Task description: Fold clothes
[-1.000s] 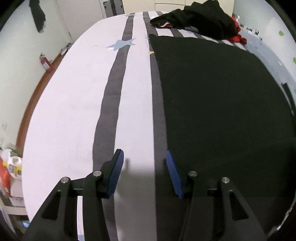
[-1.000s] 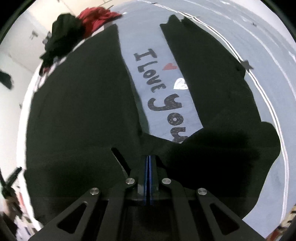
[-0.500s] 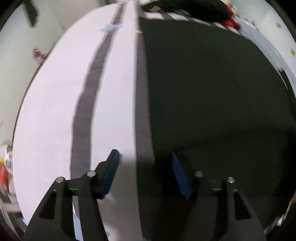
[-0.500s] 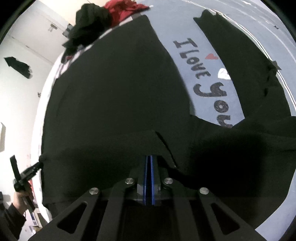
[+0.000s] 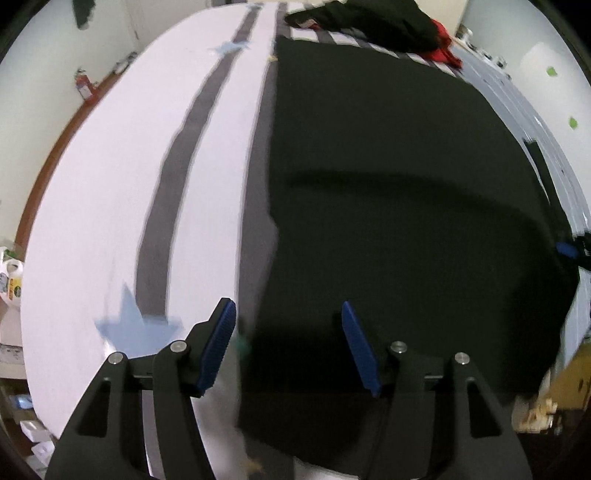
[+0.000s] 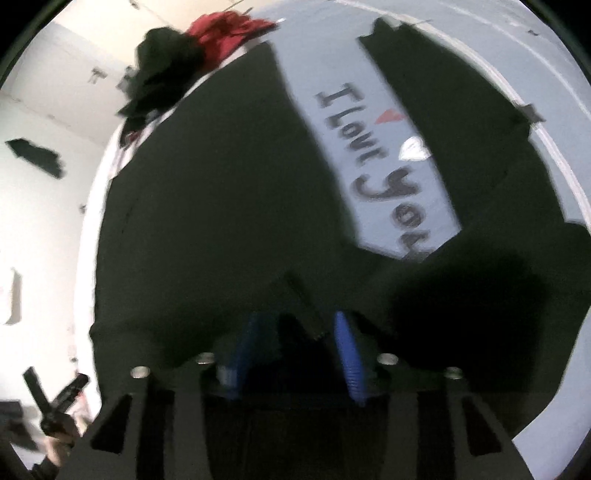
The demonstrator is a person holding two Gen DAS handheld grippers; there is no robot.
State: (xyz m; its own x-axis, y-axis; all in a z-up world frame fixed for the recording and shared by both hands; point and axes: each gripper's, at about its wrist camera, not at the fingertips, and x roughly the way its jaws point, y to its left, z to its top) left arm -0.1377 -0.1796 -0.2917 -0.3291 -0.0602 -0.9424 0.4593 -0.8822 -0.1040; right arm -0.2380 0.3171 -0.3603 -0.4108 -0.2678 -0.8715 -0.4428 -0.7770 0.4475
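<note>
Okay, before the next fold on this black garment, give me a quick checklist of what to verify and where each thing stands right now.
1. Right gripper let go: ok. Its jaws have just been opening and stand apart over the black garment; a fold edge lies between them, unpinched.
2. Left gripper ready to grasp: ok. Jaws apart, nothing held, astride the garment's left edge.
3. Garment flat on the striped bed cover: ok in the left wrist view, smooth with a straight edge.
4. Both sides folded evenly: cannot tell. The right wrist view is blurred; the "I Love You" print shows between two dark panels.
5. Clothes pile clear of the garment: ok, it lies beyond the far edge.
</note>
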